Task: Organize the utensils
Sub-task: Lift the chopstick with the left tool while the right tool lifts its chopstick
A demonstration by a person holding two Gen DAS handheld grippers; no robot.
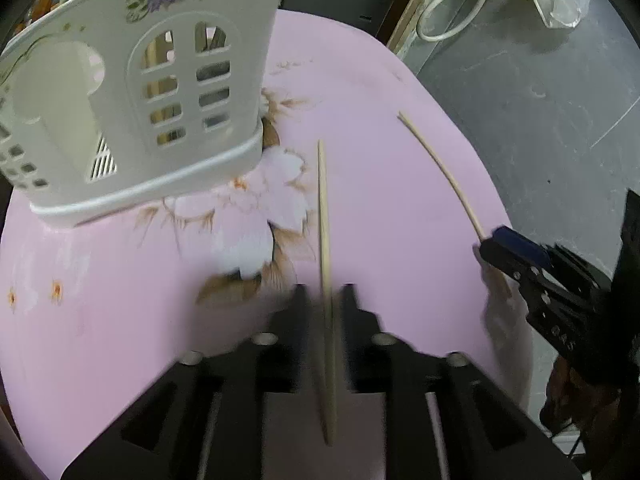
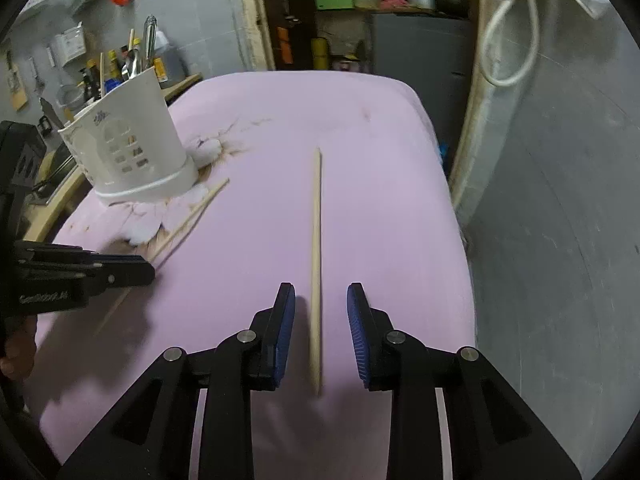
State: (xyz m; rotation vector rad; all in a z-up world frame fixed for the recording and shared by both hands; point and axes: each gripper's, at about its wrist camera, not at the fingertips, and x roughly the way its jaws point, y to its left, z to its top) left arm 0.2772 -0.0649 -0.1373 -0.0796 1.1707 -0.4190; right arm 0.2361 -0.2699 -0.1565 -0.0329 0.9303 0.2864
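Observation:
A white utensil holder (image 1: 152,92) with a purple flower print stands on the pink table (image 1: 120,340); it also shows in the right wrist view (image 2: 136,148) with utensils in it. My left gripper (image 1: 325,292) has its fingers close around one wooden chopstick (image 1: 323,208); the view is blurred. My right gripper (image 2: 321,300) is open with a second chopstick (image 2: 317,240) lying between its blue pads (image 2: 286,320). That chopstick (image 1: 440,168) and the right gripper (image 1: 516,256) show in the left wrist view. The left gripper (image 2: 120,274) shows at the right wrist view's left, with its chopstick (image 2: 192,212).
The pink table has a floral print (image 1: 256,216) and ends at a grey wall (image 2: 560,240) on the right. A white hose (image 2: 508,40) hangs on that wall. Shelves with clutter (image 2: 360,0) stand beyond the table's far edge.

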